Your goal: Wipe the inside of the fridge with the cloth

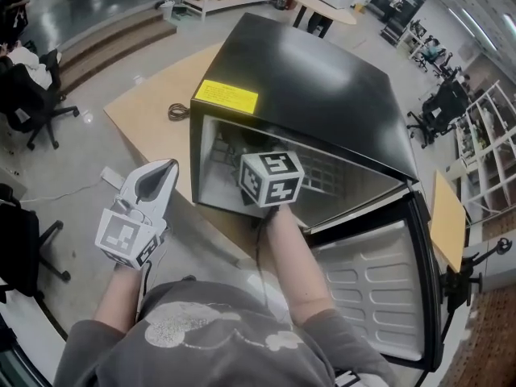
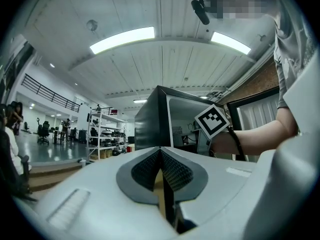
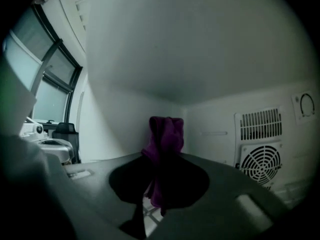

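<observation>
A small black fridge [image 1: 322, 95] stands on a wooden board, its door [image 1: 379, 289] swung open to the right. My right gripper [image 3: 161, 176] reaches inside the fridge and is shut on a purple cloth [image 3: 165, 139], which sticks up between the jaws near the white inner wall [image 3: 125, 129]. In the head view only that gripper's marker cube [image 1: 272, 178] shows at the fridge opening. My left gripper [image 1: 153, 185] is held outside, to the left of the fridge, jaws shut with nothing in them; its own view shows the fridge [image 2: 155, 119] ahead.
A fan grille [image 3: 260, 164] and a vent sit on the fridge's back wall at the right. A wire shelf [image 1: 330, 172] spans the inside. A cable coil [image 1: 177, 112] lies on the board. Office chairs [image 1: 32, 103] stand at the left, shelving [image 1: 492, 143] at the right.
</observation>
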The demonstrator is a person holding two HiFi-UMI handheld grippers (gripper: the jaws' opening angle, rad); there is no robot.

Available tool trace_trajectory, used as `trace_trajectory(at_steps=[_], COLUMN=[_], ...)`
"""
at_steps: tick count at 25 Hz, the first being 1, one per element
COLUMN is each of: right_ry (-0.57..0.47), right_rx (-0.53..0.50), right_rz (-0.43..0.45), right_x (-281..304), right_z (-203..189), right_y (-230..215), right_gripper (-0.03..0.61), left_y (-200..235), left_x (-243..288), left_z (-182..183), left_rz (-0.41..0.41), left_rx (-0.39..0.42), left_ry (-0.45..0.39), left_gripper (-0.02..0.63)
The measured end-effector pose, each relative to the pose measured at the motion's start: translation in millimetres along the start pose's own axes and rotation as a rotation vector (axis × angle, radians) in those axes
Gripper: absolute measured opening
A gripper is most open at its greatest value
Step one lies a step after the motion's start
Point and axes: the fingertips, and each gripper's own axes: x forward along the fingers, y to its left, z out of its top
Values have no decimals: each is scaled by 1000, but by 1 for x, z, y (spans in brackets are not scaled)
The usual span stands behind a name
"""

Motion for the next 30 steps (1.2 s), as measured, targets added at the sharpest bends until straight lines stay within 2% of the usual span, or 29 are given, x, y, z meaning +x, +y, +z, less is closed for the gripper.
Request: trace_trajectory(at_steps=[17,24,26,30], right_ry=[-12,7,46,186], right_rx=[-30,-17,-11,-7], right_rz=[164,125,125,97], right_x=[-78,-66,-52,-23], right_z=[-13,-4,-3,-15], right_y=[85,52,44,26], right_gripper=[40,40,40,40], left_y=[-46,-40,-43,-45], left_x=[-7,-5,-3,0], left_z=[-8,-6,-4,-4], left_rz=[-92,-87,-91,-99], left_rx=[-33,-40,-39,-41], left_ry=[17,27,23,15], left_gripper=[18,18,18,18])
